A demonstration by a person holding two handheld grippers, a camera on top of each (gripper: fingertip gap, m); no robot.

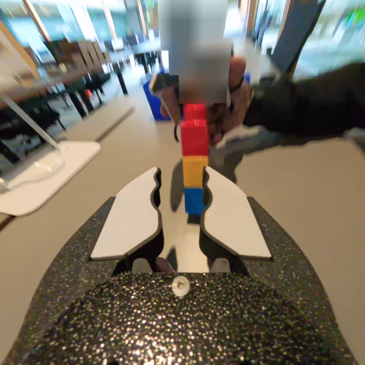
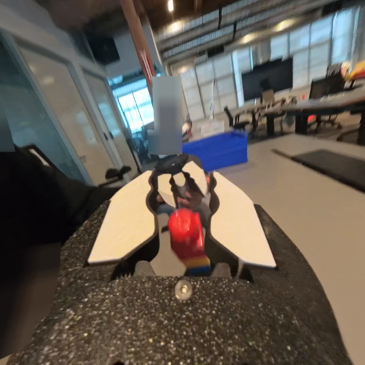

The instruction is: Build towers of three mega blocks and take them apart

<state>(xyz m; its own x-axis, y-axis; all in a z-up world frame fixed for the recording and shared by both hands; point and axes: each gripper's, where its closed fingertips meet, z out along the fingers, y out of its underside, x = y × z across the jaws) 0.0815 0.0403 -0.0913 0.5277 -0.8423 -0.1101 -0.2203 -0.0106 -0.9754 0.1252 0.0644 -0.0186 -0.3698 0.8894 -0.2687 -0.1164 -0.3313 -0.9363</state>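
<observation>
A tower stands on the grey table [image 1: 296, 197]: blue block [image 1: 194, 199] at the bottom, yellow block [image 1: 194, 170] in the middle, red block [image 1: 194, 138] on top. My left gripper [image 1: 182, 171] is open and low. The tower stands between its tips, close against the right finger [image 1: 223, 207]; I cannot tell if they touch. My right gripper [image 2: 181, 175] is open, looking down on the tower, with the red block [image 2: 185, 233] between its fingers and a gap on the left side. In the left wrist view a blur patch hides it. The left gripper [image 2: 185, 195] shows beyond the tower.
A white board [image 1: 49, 171] with a clear stand lies on the table at the left. A blue bin [image 2: 215, 152] stands at the table's far side. A black mat [image 2: 335, 167] lies at the far right. A person's dark sleeve [image 1: 296, 102] reaches in behind the tower. One gripper's finger ends stand about 9 centimeters off the other's.
</observation>
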